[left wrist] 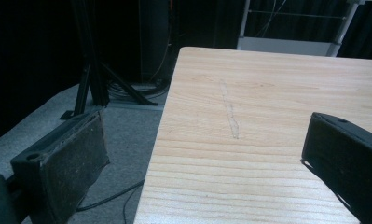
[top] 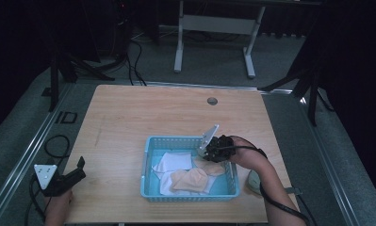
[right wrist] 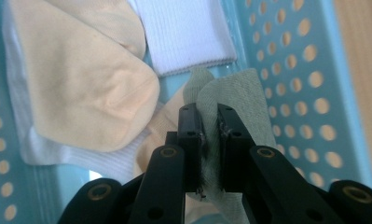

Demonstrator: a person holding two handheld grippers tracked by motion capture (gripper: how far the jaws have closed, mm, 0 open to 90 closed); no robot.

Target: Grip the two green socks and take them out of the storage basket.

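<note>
A light blue perforated basket (top: 148,162) sits on the wooden table (top: 129,113), right of centre. Inside lie peach socks (top: 191,179) and white socks (top: 169,161). My right gripper (top: 206,153) reaches down into the basket's back right corner. In the right gripper view, that gripper (right wrist: 207,112) is shut on a grey-green sock (right wrist: 242,98), beside a peach sock (right wrist: 81,79) and a white sock (right wrist: 183,32). My left gripper (top: 80,169) rests at the table's front left edge, away from the basket. Its jaws (left wrist: 202,154) stand wide open with nothing between them.
A small grey object (top: 254,181) lies on the table just right of the basket, by the right forearm. A round cable hole (top: 212,100) sits near the table's far edge. Stand legs and cables (left wrist: 109,88) are on the floor left of the table.
</note>
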